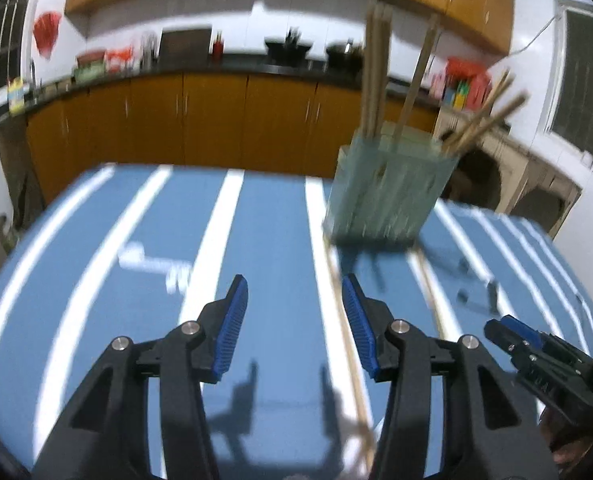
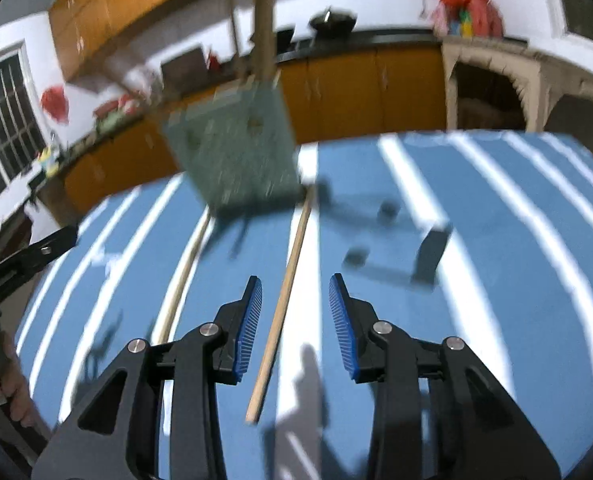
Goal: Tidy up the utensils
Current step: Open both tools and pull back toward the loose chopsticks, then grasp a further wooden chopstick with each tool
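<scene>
Both your left hand-held gripper and right hand-held gripper stand apart and empty; two loose pale wooden chopsticks lie on the blue-and-white striped bench just near of the translucent green square holder, so a hasty pinch risks rolling one away.

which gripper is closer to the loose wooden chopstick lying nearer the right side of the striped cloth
Right. The right gripper has that wooden chopstick between its open jaws; the left gripper hovers farther left, by the other chopstick.
</scene>
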Action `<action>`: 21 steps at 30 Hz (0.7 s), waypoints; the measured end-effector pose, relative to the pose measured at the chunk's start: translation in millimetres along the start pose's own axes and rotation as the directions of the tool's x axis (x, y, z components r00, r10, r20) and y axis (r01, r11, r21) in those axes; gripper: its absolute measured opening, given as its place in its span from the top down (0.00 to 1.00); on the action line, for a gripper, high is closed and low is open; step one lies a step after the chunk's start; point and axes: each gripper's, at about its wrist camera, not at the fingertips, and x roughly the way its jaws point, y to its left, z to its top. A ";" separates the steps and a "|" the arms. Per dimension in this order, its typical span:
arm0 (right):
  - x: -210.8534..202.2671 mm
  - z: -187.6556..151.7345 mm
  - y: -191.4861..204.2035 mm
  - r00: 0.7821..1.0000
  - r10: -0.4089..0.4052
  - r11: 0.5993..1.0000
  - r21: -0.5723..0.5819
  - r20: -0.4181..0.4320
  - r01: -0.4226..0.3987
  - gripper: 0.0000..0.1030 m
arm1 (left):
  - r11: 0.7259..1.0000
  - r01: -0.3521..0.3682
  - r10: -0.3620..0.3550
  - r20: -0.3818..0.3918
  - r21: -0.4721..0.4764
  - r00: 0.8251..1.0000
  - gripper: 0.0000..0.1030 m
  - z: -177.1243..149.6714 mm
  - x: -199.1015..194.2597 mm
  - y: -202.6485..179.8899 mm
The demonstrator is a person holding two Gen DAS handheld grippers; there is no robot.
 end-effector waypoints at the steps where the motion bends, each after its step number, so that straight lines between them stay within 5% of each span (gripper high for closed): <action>1: 3.8 -4.5 3.5 1.000 0.003 1.000 -0.006 -0.017 -0.003 0.65 | 1.000 -0.001 0.001 -0.026 -0.002 1.000 0.52 -7.3 5.7 2.0; 6: 24.7 -12.6 14.8 0.996 -0.039 0.998 -0.056 -0.082 0.034 0.65 | 1.000 0.008 -0.008 -0.076 -0.001 0.997 0.52 -25.1 15.7 6.4; 11: 30.6 -14.4 9.2 0.990 -0.107 0.992 -0.077 -0.092 0.100 0.92 | 0.999 0.032 -0.030 -0.096 0.022 0.995 0.52 -30.7 18.1 1.5; 21: 23.2 3.3 -54.7 0.972 -0.216 0.967 0.121 -0.092 0.226 0.92 | 0.994 0.060 -0.043 -0.181 0.094 0.983 0.52 -46.4 35.8 -37.2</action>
